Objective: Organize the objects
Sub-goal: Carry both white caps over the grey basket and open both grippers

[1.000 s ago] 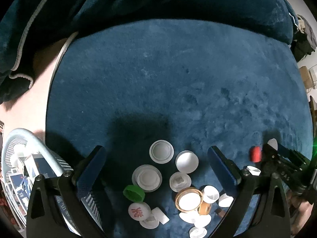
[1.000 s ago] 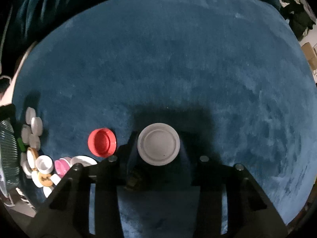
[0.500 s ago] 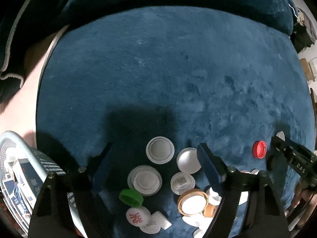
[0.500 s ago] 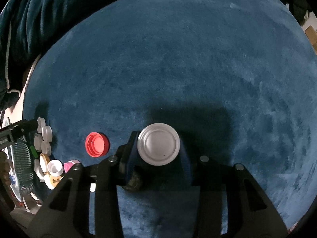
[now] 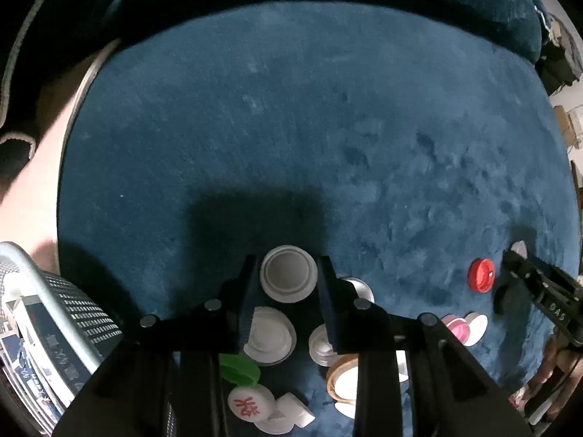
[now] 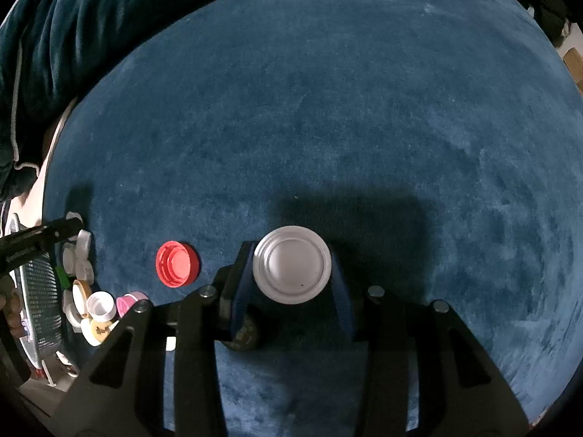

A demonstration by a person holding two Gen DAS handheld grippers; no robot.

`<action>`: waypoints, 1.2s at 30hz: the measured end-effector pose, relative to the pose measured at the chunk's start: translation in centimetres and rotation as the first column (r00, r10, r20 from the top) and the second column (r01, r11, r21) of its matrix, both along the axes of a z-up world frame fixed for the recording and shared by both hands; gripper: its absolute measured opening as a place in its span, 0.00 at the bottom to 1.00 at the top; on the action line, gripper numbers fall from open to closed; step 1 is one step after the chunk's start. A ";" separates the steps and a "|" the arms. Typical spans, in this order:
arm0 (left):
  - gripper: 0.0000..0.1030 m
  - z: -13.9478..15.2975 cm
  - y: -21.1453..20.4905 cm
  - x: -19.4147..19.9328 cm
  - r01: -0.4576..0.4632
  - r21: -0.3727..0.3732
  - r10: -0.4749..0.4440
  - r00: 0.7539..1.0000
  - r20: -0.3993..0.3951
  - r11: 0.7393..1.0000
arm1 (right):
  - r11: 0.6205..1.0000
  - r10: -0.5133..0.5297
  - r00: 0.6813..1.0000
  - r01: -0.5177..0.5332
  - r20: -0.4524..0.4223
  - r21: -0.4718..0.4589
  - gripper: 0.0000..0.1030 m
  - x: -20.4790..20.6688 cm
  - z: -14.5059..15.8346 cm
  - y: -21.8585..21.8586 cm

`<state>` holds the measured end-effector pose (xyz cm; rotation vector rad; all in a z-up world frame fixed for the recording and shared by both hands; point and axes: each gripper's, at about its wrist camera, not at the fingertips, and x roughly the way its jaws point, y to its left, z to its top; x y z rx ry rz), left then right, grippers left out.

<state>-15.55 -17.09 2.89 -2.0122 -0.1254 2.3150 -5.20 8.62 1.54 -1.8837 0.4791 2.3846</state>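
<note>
Basket (image 5: 54, 302): a pale mesh basket is seen at the 8 o'clock edge of the left wrist view, with boxed items inside; its mesh wall is also seen at 9 o'clock in the right wrist view.

Blue cloth (image 5: 291, 127): a plush blue surface is spread under everything in both views.

Green cap (image 5: 238, 367): it is seen at 6 o'clock in the left wrist view, partly hidden by the gripper frame.

Printed cap (image 5: 251, 402): a white cap with red characters is seen just below the green cap, touching other white caps.

Left gripper (image 5: 289, 280): it is pointed down at the cap pile; its jaws are closing, and the pads are set against both sides of the open white cap.

Open white cap (image 5: 289, 278): it is seen hollow side up between the left pads, at the far edge of the pile.

Cap pile (image 5: 269, 335): white and tan-rimmed caps are clustered at 6 o'clock, several touching.

Pink cap (image 5: 457, 327): it is seen at 4 o'clock, beside a white lid.

Red cap (image 5: 481, 275): it is lying alone on the cloth at 3 o'clock, near the right gripper's tip.

Right gripper (image 6: 291, 266): it is clamped on a white lid, pointed steeply down.

White lid (image 6: 291, 264): it is held flat side toward the camera, between the right pads, right of the red cap.
</note>
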 end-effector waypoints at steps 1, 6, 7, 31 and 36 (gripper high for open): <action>0.32 0.2 -0.2 0.1 -0.006 0.008 0.006 1.000 0.000 1.000 | 1.000 -0.001 1.000 0.001 -0.002 -0.002 0.40 0.0 0.1 0.0; 0.32 2.8 -1.0 0.6 -0.010 0.000 0.010 0.998 -0.061 1.000 | 1.000 0.009 1.000 -0.009 -0.020 -0.016 0.40 0.0 1.2 -0.4; 0.32 3.5 -1.3 0.9 -0.012 0.001 0.012 0.997 -0.075 1.000 | 1.000 0.013 1.000 -0.014 -0.025 -0.019 0.40 -0.1 1.5 -0.6; 0.32 12.8 -21.5 12.5 -0.428 0.121 0.444 0.846 -0.296 0.896 | 0.899 0.378 0.896 -0.415 -0.235 -0.136 0.40 -2.6 11.3 -24.1; 0.32 12.7 -24.3 14.0 -0.488 0.105 0.495 0.810 -0.314 0.866 | 0.844 0.433 0.855 -0.496 -0.286 -0.204 0.40 -3.0 11.9 -29.3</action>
